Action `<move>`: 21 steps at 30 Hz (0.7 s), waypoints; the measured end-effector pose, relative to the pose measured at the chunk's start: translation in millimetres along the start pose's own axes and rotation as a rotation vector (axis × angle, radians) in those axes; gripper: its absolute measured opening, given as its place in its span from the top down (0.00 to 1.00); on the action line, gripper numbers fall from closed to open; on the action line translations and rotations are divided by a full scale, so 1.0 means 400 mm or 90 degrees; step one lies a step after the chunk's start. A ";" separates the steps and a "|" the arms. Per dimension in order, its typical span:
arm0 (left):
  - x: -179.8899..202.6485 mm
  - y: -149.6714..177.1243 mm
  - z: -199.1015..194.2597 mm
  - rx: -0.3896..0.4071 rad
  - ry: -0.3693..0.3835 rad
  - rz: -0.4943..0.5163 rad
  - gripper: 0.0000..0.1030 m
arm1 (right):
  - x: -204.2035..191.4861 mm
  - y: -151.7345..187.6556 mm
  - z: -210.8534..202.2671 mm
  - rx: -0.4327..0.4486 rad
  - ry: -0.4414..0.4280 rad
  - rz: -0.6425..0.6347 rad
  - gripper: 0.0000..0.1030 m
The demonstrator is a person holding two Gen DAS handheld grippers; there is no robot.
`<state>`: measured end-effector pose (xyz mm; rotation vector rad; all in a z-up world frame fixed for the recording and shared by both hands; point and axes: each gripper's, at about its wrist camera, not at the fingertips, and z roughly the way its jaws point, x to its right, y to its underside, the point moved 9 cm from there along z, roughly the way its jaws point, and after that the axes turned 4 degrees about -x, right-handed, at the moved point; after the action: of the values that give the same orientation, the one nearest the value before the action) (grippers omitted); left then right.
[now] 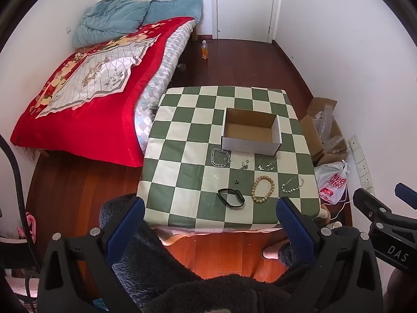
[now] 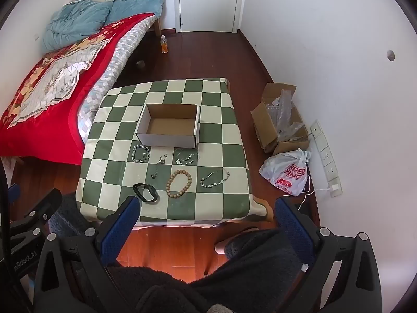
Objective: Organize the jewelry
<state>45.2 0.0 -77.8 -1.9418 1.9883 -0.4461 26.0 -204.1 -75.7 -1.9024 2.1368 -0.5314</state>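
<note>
Jewelry sits loose on the surface between the open cardboard box [image 2: 169, 127] and the near edge: wooden bead bracelet [image 2: 179, 184], black band [image 2: 146, 193], thin chains. Left tongs [image 1: 209, 220] and right tongs [image 2: 207, 217] both spread wide, holding nothing, short of the near edge. Risks: thin chains slipping the pads or snagging neighbours; black band knocked off the near edge.

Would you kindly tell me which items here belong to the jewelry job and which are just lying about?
Job: open white cardboard box; silver chain bracelet; wooden bead bracelet; black wristband; silver link necklace.

Lying about: orange drink bottle; red-printed plastic bag; brown carton of bubble wrap.
</note>
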 end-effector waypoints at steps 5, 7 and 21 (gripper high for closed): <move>0.000 -0.001 0.000 0.002 0.002 -0.002 0.00 | -0.002 0.000 -0.003 -0.002 0.000 -0.001 0.00; -0.003 -0.002 -0.002 0.000 0.001 0.000 0.00 | -0.001 0.000 -0.005 -0.001 -0.005 0.002 0.00; 0.021 -0.018 -0.014 0.007 0.000 0.000 0.00 | 0.001 -0.002 -0.023 0.007 -0.003 0.001 0.00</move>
<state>48.8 -8.7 -69.8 -1.9348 1.9816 -0.4554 23.1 -203.7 -66.9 -1.8945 2.1280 -0.5363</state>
